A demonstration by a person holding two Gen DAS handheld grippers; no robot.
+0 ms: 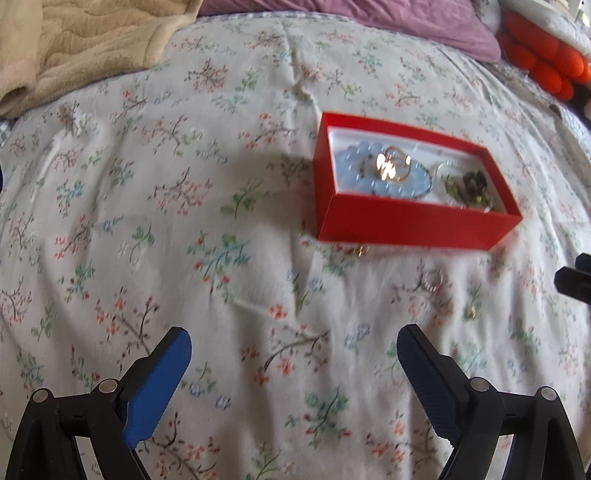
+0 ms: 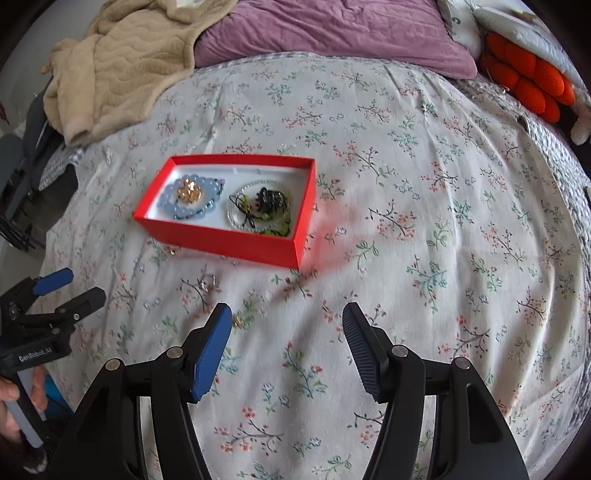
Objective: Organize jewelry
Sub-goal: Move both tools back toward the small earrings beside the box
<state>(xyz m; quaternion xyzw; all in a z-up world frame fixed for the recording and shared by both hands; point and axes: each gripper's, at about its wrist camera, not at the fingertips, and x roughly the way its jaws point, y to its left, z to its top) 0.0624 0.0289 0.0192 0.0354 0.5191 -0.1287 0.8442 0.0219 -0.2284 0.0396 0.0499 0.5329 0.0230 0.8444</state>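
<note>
A red box (image 1: 413,225) (image 2: 218,236) lies on the floral bedspread. Inside it are a pale blue bead bracelet (image 1: 354,177) (image 2: 173,206), a gold piece (image 1: 393,166) (image 2: 189,192) on top of that, a clear bead bracelet (image 2: 236,218) and a dark knotted piece (image 1: 472,184) (image 2: 271,197). Loose on the cloth in front of the box lie a silver ring (image 1: 434,278) (image 2: 208,282) and small gold bits (image 1: 360,252) (image 1: 471,313) (image 2: 236,321). My left gripper (image 1: 293,343) (image 2: 70,286) is open over bare cloth. My right gripper (image 2: 287,317) is open too, nothing between its fingers; its tip (image 1: 572,280) shows at the left view's right edge.
A beige blanket (image 2: 122,62) is heaped at the back left and a purple pillow (image 2: 332,33) lies along the back. An orange ribbed cushion (image 2: 528,81) sits at the back right. A hand (image 2: 22,398) holds the left gripper's handle beyond the bed's left edge.
</note>
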